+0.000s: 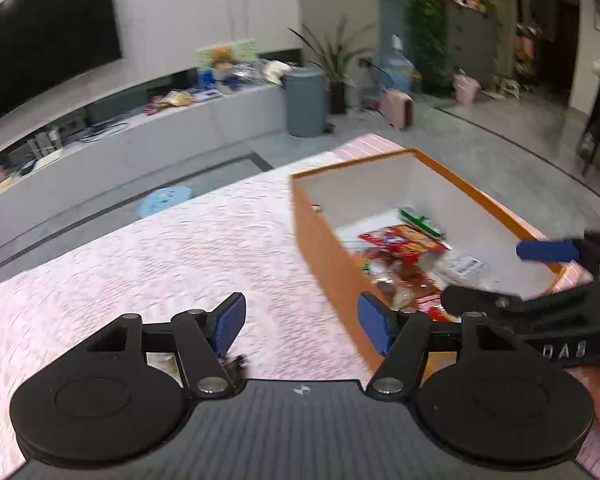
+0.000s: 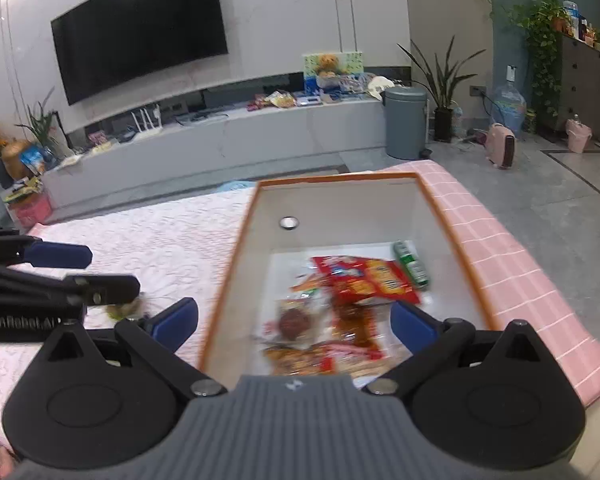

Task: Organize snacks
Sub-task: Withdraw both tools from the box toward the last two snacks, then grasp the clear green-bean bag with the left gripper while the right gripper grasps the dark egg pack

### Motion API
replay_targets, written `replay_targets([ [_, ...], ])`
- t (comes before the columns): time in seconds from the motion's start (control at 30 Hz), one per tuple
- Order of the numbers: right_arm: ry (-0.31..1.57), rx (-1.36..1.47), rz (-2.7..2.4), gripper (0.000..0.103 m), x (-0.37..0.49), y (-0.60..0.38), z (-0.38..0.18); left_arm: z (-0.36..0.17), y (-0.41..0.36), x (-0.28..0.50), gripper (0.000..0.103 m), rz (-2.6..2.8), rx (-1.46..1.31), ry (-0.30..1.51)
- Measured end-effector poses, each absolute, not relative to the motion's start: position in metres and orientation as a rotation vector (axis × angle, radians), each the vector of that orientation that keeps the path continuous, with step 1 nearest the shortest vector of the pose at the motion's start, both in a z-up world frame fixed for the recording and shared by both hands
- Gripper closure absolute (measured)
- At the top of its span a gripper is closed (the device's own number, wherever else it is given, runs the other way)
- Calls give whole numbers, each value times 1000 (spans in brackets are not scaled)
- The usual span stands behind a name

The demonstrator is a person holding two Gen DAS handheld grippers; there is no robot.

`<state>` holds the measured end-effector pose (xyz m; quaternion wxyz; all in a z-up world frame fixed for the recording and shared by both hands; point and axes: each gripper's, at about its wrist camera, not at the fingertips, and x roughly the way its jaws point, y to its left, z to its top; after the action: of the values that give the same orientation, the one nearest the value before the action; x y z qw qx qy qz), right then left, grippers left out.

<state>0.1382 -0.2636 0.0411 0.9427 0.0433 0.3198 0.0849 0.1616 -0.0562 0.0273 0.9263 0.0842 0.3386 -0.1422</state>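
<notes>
two empty grippers, most snacks already boxed

two grippers hover with jaws spread and nothing between them. the right gripper (image 2: 294, 322) hangs over the near end of the orange-walled, white-lined cardboard box (image 2: 436, 208), which stands on the pink lace-patterned tabletop (image 2: 148, 240). the left gripper (image 1: 300, 320) sits just beside the box's left wall, over bare cloth.

inside the box lie the snacks: a red biscuit packet (image 2: 366, 278), a small green tube-shaped pack (image 2: 410, 266), a clear pouch holding a dark round snack (image 2: 294, 322), and several red-orange sachets, all loosely piled at the near end.

by my reading, the sorting is far along. one small blurred item (image 2: 122, 308) lies on the cloth by the left gripper; picking it up looks like the next move, calling for a low, centred pinch.

readable writing: "genrobot.ai" on the left gripper's body; packet print is too blurred.
</notes>
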Motion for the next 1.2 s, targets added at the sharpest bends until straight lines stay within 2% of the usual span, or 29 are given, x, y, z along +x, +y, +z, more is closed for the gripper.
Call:
replay_targets([
  [0.23,564,170,206,3,106,-221,32,17,-7,136,25,-177,47,672],
  [0.47,568,62,256,3,92,-173,15,-7,41,141,25,-100,-29,711],
  [0.77,587,-55,323,3,115,-121,0,-29,84,148,25,-88,-84,669],
  [1.2,634,-89,306,4,147,-86,-49,-69,110,173,25,-79,-159,742],
])
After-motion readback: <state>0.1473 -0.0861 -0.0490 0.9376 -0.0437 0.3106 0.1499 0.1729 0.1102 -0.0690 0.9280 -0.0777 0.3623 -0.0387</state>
